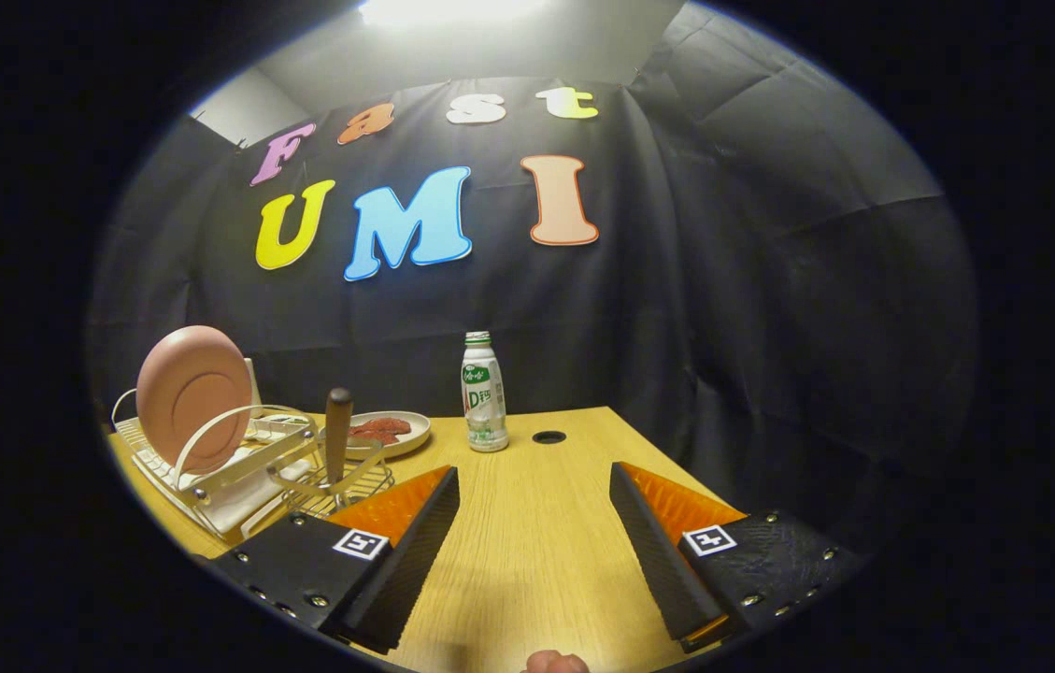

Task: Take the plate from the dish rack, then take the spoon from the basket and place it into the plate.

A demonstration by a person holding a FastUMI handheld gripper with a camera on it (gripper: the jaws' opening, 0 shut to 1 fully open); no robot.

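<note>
Nearest, at the very bottom between the fingers, a sliver of a fingertip [553,663], belonging to the person holding the tool. Just above it, the gripper [534,481], spread wide and grasping nothing, only bare wooden table [536,542] between its two fingers. Left finger [415,551] angled toward the rack side, right finger [653,551] mirroring it, each carrying a small square marker on its body.

Just beyond the left finger, a wire basket [340,486] standing on the table, with the spoon [337,435] upright inside it, brown wooden handle up, bowl end hidden down among the wires. Touching or just beside the basket on its left, a pale dish rack [209,472] with curved wire loops. Standing on edge in that rack, leaning slightly back, the pink plate [193,397], underside facing the camera, untouched and well apart from the gripper.

Behind the basket, a shallow beige dish [392,432] holding reddish pieces, too small to identify. Farther back, roughly ahead of the gap between the fingers, a small white bottle [483,393] with a green label, upright and capped. Just to its right, a dark oval hole [548,436] in the tabletop near the far edge. Beyond everything, black cloth wall [723,308], creased, with a bright ceiling light [452,9] above.
</note>
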